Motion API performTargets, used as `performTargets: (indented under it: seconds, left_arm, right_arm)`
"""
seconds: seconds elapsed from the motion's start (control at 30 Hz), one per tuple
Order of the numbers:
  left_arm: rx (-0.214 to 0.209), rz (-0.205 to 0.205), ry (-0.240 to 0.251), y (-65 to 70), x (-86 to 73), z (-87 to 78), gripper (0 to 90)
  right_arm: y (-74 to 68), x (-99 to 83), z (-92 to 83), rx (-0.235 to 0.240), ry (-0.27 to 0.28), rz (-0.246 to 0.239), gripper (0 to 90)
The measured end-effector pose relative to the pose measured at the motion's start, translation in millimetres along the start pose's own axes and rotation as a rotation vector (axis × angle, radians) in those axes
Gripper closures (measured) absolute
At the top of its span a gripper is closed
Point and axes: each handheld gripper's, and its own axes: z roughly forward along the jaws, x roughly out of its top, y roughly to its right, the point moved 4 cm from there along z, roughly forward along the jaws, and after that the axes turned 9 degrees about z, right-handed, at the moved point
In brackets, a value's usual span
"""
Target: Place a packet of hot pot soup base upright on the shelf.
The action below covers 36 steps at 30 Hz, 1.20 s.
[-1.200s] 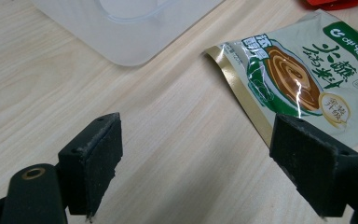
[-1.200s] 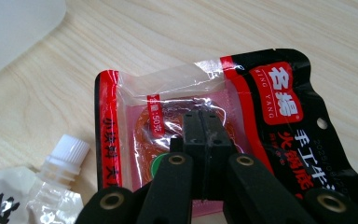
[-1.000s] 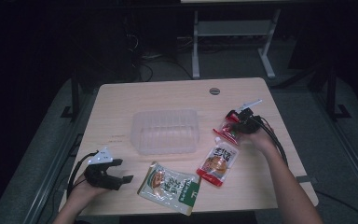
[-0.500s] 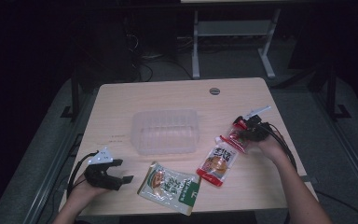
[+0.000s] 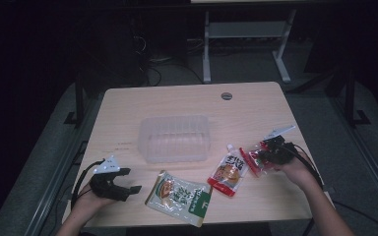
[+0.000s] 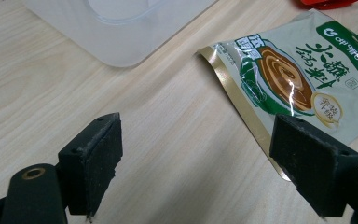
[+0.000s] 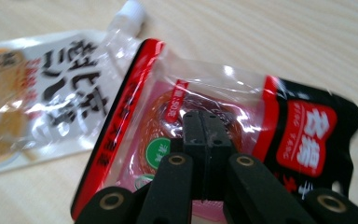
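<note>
My right gripper (image 5: 262, 155) is shut on a red and black snack packet (image 5: 252, 158) at the table's right side, just right of a white and red spout pouch (image 5: 229, 171). In the right gripper view its jaws (image 7: 205, 126) press together on the clear middle of the packet (image 7: 303, 135), with the spout pouch (image 7: 42, 93) lying behind it. My left gripper (image 5: 127, 184) rests open at the front left. In the left gripper view nothing lies between the wide jaws (image 6: 205, 158); a green pouch (image 6: 303, 79) lies by the right one.
A clear plastic container (image 5: 174, 137) stands in the middle of the light wooden table (image 5: 128, 108), and its corner (image 6: 121, 28) is ahead of my left gripper. The green pouch (image 5: 179, 195) lies near the front edge. A round cable hole (image 5: 226, 96) sits at the back.
My right gripper has carried the red packet toward the front edge and slightly right, ending beside the spout pouch. The left gripper has stayed put.
</note>
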Motion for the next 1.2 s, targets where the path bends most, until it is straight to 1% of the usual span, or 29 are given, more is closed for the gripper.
performTargets:
  seconds: [0.07,0.17,0.2,0.27,0.3,0.33,0.37,0.4,0.47,0.5,0.53,0.6,0.67,0.73,0.83,0.9,0.93,1.0,1.07,1.1,1.13,1.17,1.2]
  left_arm:
    - [-0.001,-0.001,0.001,0.4,0.1,0.0,16.7]
    - [-0.002,0.000,0.002,0.9,0.5,0.1,16.6]
    - [-0.003,0.003,0.000,0.9,0.7,0.0,16.6]
    - [-0.004,0.006,-0.001,1.7,1.2,0.1,16.7]
    - [-0.004,0.006,-0.001,1.7,1.2,0.1,16.6]
    - [-0.004,0.006,-0.001,2.0,1.4,0.2,16.6]
    - [-0.008,0.008,-0.001,2.5,2.0,0.4,16.7]
    - [-0.008,0.008,-0.001,2.5,2.0,0.4,16.7]
    - [-0.011,0.007,-0.003,3.2,2.4,0.6,16.7]
    - [-0.012,0.010,-0.002,3.2,2.5,0.8,16.7]
    - [-0.012,0.010,-0.001,3.5,2.6,0.9,16.6]
    - [-0.015,0.016,0.000,3.3,2.5,1.4,16.6]
    - [-0.016,0.018,-0.004,3.3,2.4,1.8,16.7]
    - [-0.019,0.017,-0.005,4.1,2.6,1.9,16.6]
    - [-0.020,0.018,-0.001,5.4,3.1,1.8,16.7]
    - [-0.025,0.032,-0.010,6.6,3.5,2.1,16.7]
    - [-0.028,0.028,-0.012,8.3,4.0,2.6,16.7]
    - [-0.032,0.046,-0.015,10.6,5.6,2.9,16.7]
    - [-0.037,0.050,-0.008,14.0,8.3,2.8,16.7]
    - [-0.040,0.053,-0.002,15.8,9.9,2.9,16.7]
    - [-0.046,0.054,0.000,17.9,11.4,2.9,16.9]
    - [-0.052,0.056,0.005,20.2,13.1,3.1,16.9]
    - [-0.056,0.063,0.010,22.4,14.9,3.5,16.9]
  right_arm:
    - [-1.3,-1.7,-1.1,0.002,-0.002,0.000,89.9]
    - [-8.5,-10.0,-6.1,0.015,-0.008,-0.008,89.9]
    - [-8.5,-10.0,-6.1,0.015,-0.008,-0.008,89.9]
    - [-13.6,-15.2,-9.3,0.025,-0.013,-0.020,89.9]
    - [-13.6,-15.2,-9.3,0.025,-0.013,-0.020,89.9]
    - [-14.7,-16.0,-10.1,0.021,-0.014,-0.033,89.9]
    - [-15.1,-14.9,-10.7,0.032,-0.005,-0.028,89.8]
    - [-15.1,-14.9,-10.7,0.032,-0.005,-0.028,89.8]
    - [-11.2,-9.4,-11.8,0.019,0.021,-0.013,89.8]
    - [-6.5,-4.4,-11.5,0.002,0.034,0.006,89.8]
    - [-2.9,-1.2,-10.4,-0.013,0.046,0.009,89.8]
    - [2.8,3.3,-6.4,-0.020,0.045,0.029,89.8]
    - [5.4,5.2,-3.6,-0.028,0.044,0.028,89.8]
    - [6.6,7.1,2.5,-0.016,0.038,0.031,89.8]
    - [4.2,6.3,8.3,-0.008,0.031,0.012,89.8]
    - [1.8,4.7,8.3,0.000,0.027,0.008,89.8]
    - [1.3,3.9,8.0,0.004,0.025,0.003,89.8]
    - [-1.5,0.5,7.4,0.015,0.019,0.005,89.8]
    - [-5.2,-4.0,7.5,0.031,0.010,-0.003,89.8]
    - [-8.6,-6.6,7.6,0.049,0.004,-0.007,89.8]
    - [-15.6,-10.0,6.5,0.073,0.006,-0.028,89.8]
    - [-15.6,-10.0,6.5,0.073,0.006,-0.028,89.8]
    - [-18.4,-11.0,5.8,0.086,-0.001,-0.037,89.8]
